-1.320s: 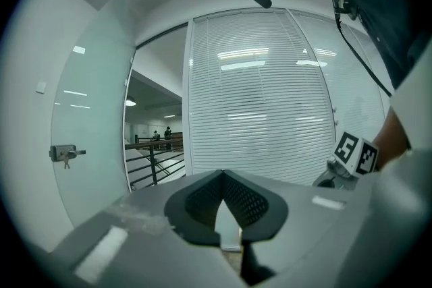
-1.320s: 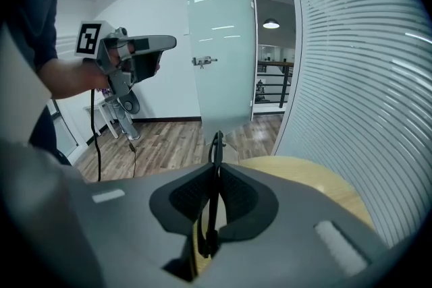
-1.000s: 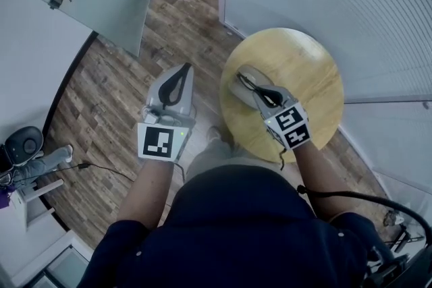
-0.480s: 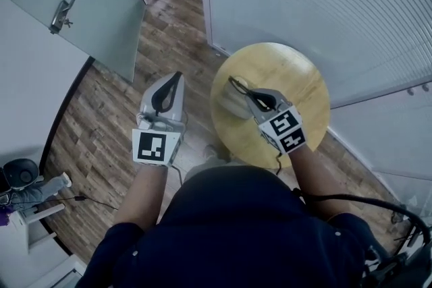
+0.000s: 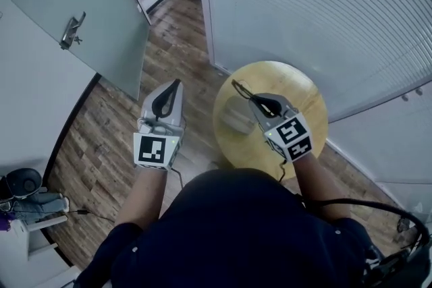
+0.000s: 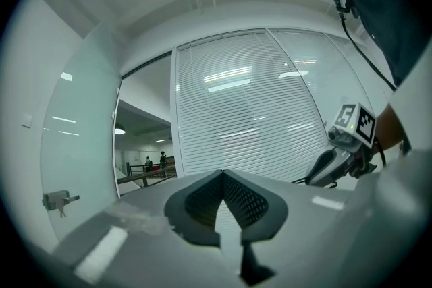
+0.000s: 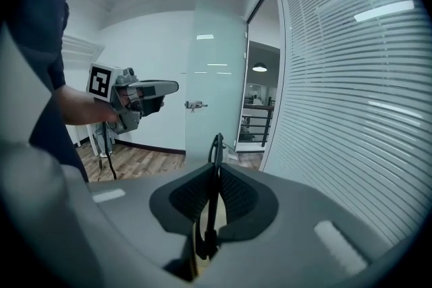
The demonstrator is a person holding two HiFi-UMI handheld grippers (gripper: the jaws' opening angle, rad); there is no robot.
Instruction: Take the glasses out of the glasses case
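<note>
Glasses (image 5: 239, 89) sit pinched in my right gripper (image 5: 253, 99), whose fingers are closed tight on a thin black part of the frame; the right gripper view shows that dark strip (image 7: 215, 152) standing upright between the pads, its upper end poking past the tips. From the head view the frame appears held just above and beyond the grey glasses case (image 5: 235, 117), which lies on the round wooden surface (image 5: 297, 88) close to its near-left edge. I cannot tell for sure whether the far end of the frame is touching the case or hangs free of it. My left gripper (image 5: 177, 83) hangs off to the left over the wood floor, well apart from the surface, its fingers brought together with nothing between them. I judge the take-out step to be nearly finished: the grasp is made and the frame looks lifted from the case. The next move calls for carrying the frame clear of the case and lowering it gently onto a bare part of the surface, keeping the thin grip from twisting or slipping
</note>
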